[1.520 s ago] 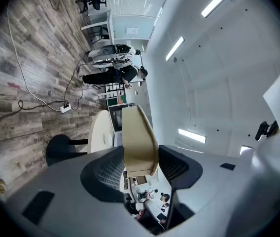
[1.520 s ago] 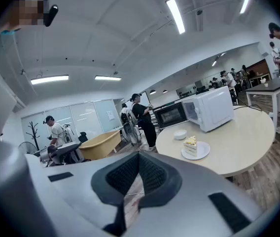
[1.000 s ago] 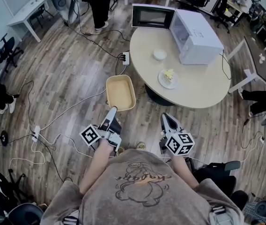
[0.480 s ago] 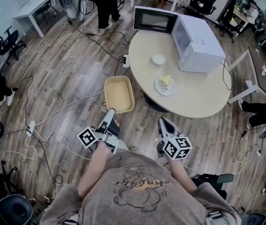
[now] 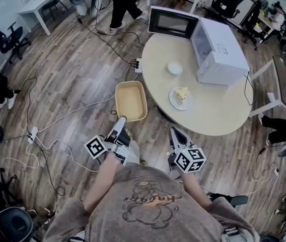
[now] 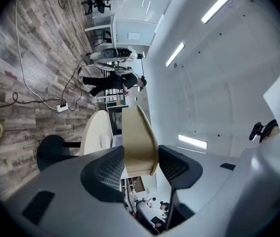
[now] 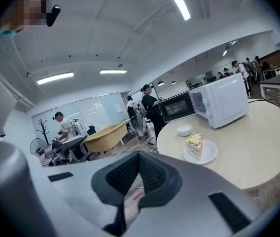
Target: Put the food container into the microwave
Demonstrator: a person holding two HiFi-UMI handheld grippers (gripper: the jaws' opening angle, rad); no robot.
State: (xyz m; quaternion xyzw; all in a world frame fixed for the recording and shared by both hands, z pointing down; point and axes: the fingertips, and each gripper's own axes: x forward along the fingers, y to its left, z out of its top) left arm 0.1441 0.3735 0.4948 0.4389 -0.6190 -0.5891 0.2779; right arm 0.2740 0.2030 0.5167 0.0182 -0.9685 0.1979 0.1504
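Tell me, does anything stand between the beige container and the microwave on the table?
Yes. The small white bowl sits on the table roughly on the line from the container, held by the left gripper, to the open front of the microwave. The cake plate lies just beside that line.

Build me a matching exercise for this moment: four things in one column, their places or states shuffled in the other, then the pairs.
Things
1. food container
2. microwave
3. cake slice
4. right gripper

Places or states
A. fingers together, nothing between them
B. lying on a white plate
C. clamped in the left gripper, out over the floor
D. standing on the round table, door swung open

Pairs: 1-C, 2-D, 3-B, 4-A
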